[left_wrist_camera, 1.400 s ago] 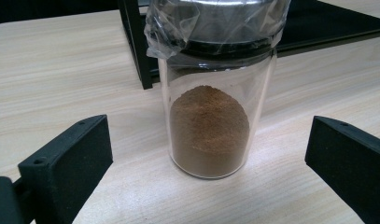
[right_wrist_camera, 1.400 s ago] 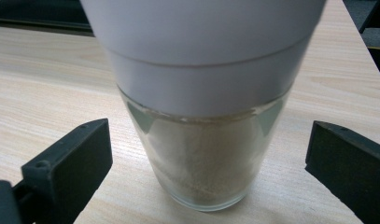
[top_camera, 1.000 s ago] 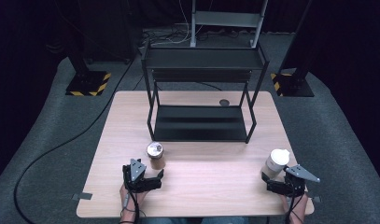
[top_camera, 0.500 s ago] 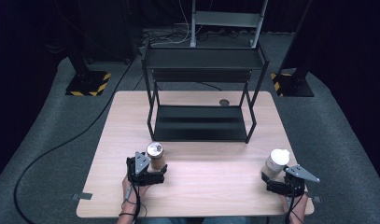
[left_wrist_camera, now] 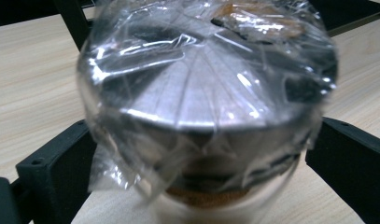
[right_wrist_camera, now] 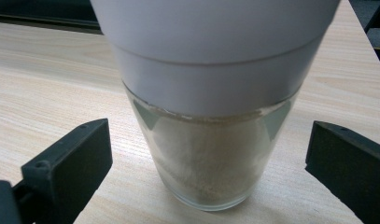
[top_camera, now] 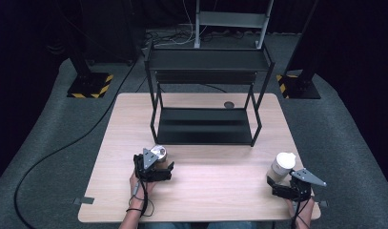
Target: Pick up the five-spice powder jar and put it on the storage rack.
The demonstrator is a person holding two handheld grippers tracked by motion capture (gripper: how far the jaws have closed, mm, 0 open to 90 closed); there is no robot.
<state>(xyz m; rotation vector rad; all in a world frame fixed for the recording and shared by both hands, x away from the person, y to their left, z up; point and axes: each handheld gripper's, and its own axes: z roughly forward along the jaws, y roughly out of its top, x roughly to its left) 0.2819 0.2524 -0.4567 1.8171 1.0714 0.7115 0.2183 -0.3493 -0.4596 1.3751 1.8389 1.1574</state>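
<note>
A pale wooden desk (top_camera: pixel 206 191) stands on grey carpet in a dark room, with a black two-tier shelf (top_camera: pixel 206 95) at its far side. The left claw (top_camera: pixel 159 166) is wide open around a foil-topped jar (top_camera: pixel 158 153), jaws flanking without touching. The right claw (top_camera: pixel 276 182) is wide open around a white-lidded jar (top_camera: pixel 282 165), gaps either side.

A black two-tier shelf (top_camera: pixel 207 98) stands at the far middle of the wooden desk (top_camera: pixel 201 200); near left, the left gripper (top_camera: pixel 164 166) sits around a foil-topped jar (top_camera: pixel 158 153). Near right, the right gripper (top_camera: pixel 273 183) is at a white-lidded jar (top_camera: pixel 282 166).
</note>
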